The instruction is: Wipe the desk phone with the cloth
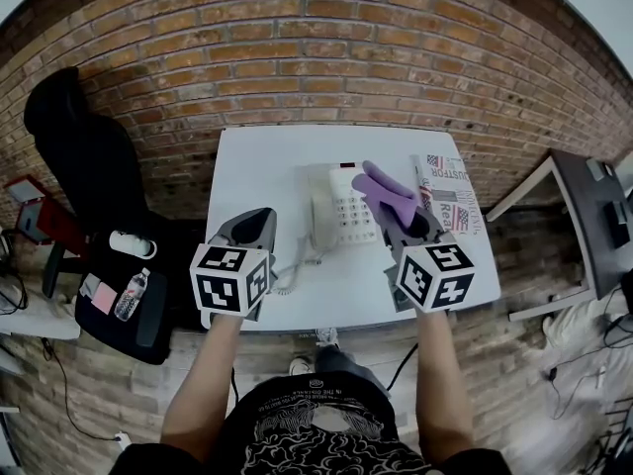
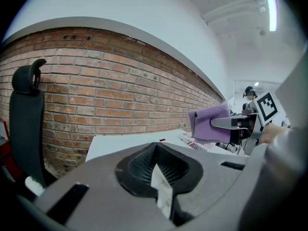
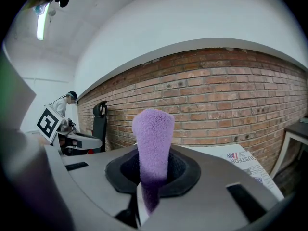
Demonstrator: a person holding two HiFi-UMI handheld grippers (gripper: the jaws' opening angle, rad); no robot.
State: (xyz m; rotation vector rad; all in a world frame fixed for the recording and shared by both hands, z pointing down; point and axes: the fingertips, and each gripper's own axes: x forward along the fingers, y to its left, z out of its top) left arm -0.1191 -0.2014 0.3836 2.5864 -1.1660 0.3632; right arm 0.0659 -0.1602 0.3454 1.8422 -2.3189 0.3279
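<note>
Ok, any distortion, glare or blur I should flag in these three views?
Head view: heavy fisheye bows the brick wall; the desk phone is evenly lit and sharp. Left gripper view: the ceiling light glares at top right, the near foreground is soft, the corners are black. Right gripper view: the cloth is fairly sharp; a light strip flares at upper left.

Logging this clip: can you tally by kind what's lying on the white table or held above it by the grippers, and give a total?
Desk phone: 1
Purple cloth, clamped in the right gripper: 1
Newspaper: 1
Total: 3
</note>
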